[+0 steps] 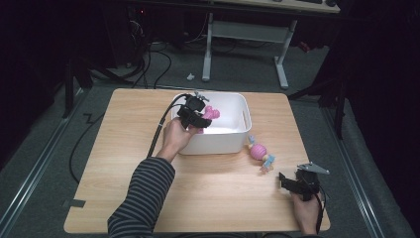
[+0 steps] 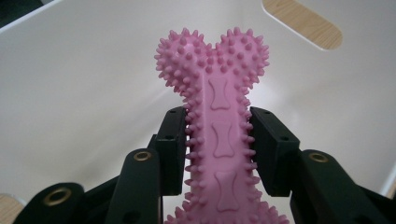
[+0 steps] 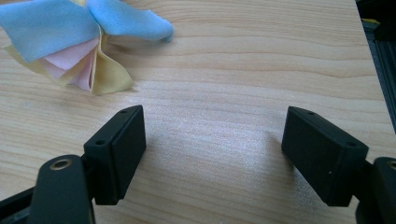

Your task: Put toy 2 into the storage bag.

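Room kept dark; light falls mostly on pale wood-grain rectangular counter (image 1: 124,163), rounded corners, seen from above. Grey carpeted floor (image 1: 237,69) laid around it. Metal floor rails (image 1: 34,173) run along both sides of counter. Black cables (image 1: 148,64) strewn on floor at left and behind. Second desk with white metal legs and crossbar (image 1: 245,34) placed behind, pale wooden top lit at upper edge. Dark furniture frames (image 1: 69,84) seen at left and right, details lost in shadow. Small white scrap (image 1: 190,77) lies on floor.

My left tool (image 1: 198,118) reaches far with jaws clamped tight; my right tool (image 1: 292,182) rests near, jaws wide apart.
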{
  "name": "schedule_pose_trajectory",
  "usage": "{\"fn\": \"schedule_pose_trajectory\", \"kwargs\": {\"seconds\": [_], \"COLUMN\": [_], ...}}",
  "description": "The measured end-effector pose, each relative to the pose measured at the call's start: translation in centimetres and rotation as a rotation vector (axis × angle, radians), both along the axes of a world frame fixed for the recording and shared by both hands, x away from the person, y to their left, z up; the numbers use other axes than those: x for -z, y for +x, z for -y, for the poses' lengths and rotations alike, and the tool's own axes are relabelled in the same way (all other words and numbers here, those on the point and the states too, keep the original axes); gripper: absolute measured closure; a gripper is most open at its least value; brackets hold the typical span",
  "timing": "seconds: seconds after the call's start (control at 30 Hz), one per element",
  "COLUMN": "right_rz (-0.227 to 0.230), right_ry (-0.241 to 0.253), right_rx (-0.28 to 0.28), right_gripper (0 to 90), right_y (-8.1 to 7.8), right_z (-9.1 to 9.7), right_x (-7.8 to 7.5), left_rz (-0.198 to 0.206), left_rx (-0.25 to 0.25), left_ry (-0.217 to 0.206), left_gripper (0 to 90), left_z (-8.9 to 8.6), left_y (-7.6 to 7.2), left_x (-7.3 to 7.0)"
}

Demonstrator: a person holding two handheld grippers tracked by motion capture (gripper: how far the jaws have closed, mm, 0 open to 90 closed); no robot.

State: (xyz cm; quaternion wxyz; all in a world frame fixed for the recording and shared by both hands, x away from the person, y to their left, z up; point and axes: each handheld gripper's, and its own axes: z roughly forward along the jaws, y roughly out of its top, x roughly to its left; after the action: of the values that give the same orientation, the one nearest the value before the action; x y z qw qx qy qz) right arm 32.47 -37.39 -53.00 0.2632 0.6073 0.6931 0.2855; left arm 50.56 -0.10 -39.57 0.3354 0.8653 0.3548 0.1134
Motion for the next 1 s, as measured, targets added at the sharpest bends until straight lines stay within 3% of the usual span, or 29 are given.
{"fn": "schedule_pose_trajectory", "kwargs": {"seconds": [0.27, 0.5, 0.6, 1.0], "right_rz": [0.000, 0.000, 0.000, 0.000], "right_ry": [0.001, 0.000, 0.000, 0.001], "right_rx": [-0.001, -0.003, -0.003, -0.001], "right_gripper": [22.0, 22.0, 22.0, 21.9], "right_y": [0.0, 0.0, 0.0, 0.0], "right_z": [0.0, 0.0, 0.0, 0.0], "right_x": [0.0, 0.0, 0.0, 0.0], "left_rz": [-0.035, -0.037, -0.030, 0.024], "left_rx": [-0.018, -0.027, -0.034, -0.037], "left_ry": [0.016, 0.028, -0.005, -0.052], "left_gripper": [58.4, 56.7, 52.1, 43.0], "left_z": [0.1, 0.2, 0.0, -1.4], "left_y": [0.2, 0.2, 0.1, -1.1], "left_x": [0.2, 0.2, 0.1, -1.1]}}
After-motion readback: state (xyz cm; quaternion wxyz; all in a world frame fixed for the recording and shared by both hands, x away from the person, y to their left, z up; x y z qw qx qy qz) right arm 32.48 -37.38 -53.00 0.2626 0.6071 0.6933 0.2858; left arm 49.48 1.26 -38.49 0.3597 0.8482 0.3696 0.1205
